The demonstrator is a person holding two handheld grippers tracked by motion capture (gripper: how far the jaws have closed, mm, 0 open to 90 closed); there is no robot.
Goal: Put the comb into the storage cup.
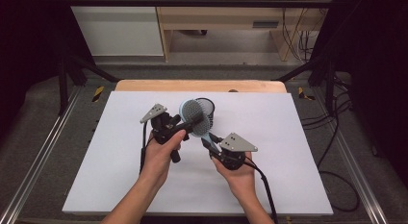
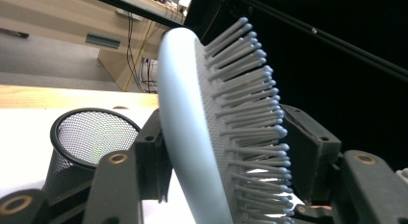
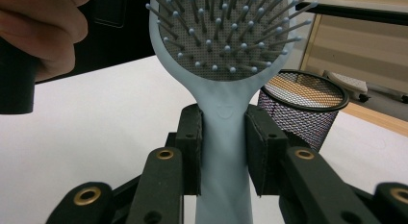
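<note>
A light blue hairbrush point(image 1: 194, 114) with a grey bristle pad is held above the white table between both grippers. My right gripper point(image 1: 208, 139) is shut on its handle point(image 3: 224, 137), jaws pressing both sides. My left gripper point(image 1: 188, 122) clamps the brush head point(image 2: 192, 137): one jaw lies against the smooth back and the other meets the bristle tips point(image 2: 281, 132). Just behind the brush, a black mesh cup point(image 1: 210, 107) stands upright on the table. It appears empty in the left gripper view point(image 2: 91, 137) and in the right gripper view point(image 3: 300, 108).
The white table sheet point(image 1: 279, 137) spreads wide on both sides, with a wooden strip point(image 1: 199, 85) at its far edge. Black frame posts and cables point(image 1: 332, 137) stand off the right side. The person's left hand point(image 3: 43, 31) shows in the right gripper view.
</note>
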